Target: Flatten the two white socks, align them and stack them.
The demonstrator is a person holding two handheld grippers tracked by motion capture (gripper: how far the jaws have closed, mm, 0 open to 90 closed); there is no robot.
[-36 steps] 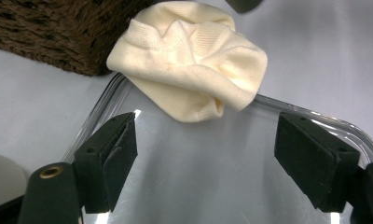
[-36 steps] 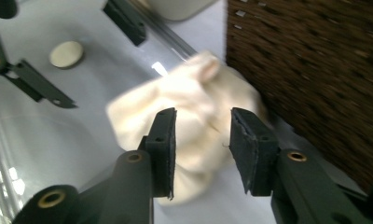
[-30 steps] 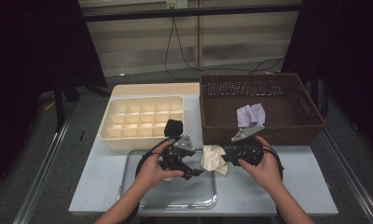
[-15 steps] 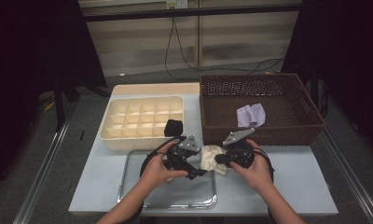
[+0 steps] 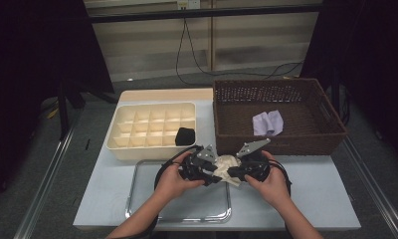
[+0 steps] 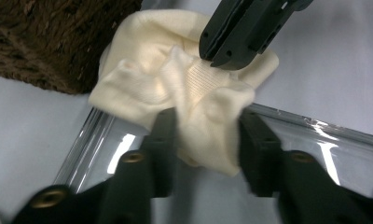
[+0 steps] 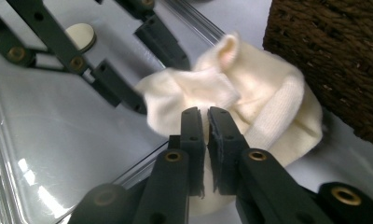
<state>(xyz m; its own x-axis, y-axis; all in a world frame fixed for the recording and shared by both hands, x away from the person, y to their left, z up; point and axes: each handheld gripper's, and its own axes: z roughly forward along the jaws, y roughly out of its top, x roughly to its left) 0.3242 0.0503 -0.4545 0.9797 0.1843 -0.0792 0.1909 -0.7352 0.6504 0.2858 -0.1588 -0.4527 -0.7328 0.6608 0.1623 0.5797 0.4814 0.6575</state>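
Observation:
A cream sock (image 5: 226, 163) hangs between my two grippers over the far right corner of the metal tray (image 5: 137, 199). In the left gripper view, the left gripper (image 6: 205, 135) has just been closing; its pads now press a fold of the sock (image 6: 194, 93) from both sides. Facing it, the right gripper (image 6: 212, 58) pinches the ribbed cuff. In the right gripper view, the right gripper (image 7: 207, 114) has just eased a hair apart, but it still nips the sock (image 7: 264, 93). The left gripper (image 7: 156, 81) reaches in from the upper left there. Both hands hold the left gripper (image 5: 214, 172) and the right gripper (image 5: 232, 173) close together.
A brown wicker basket (image 5: 286, 144) stands just behind the grippers with a lilac cloth (image 5: 267, 122) inside. At the back left is a cream compartment box (image 5: 147, 124) with a black bundle (image 5: 185, 136) in its near right cell. Pale table (image 5: 311, 199) lies to the right.
The right hand has shifted left, bringing the two grippers close together at the sock. The left gripper's jaws, wide before, have closed onto a fold of the sock.

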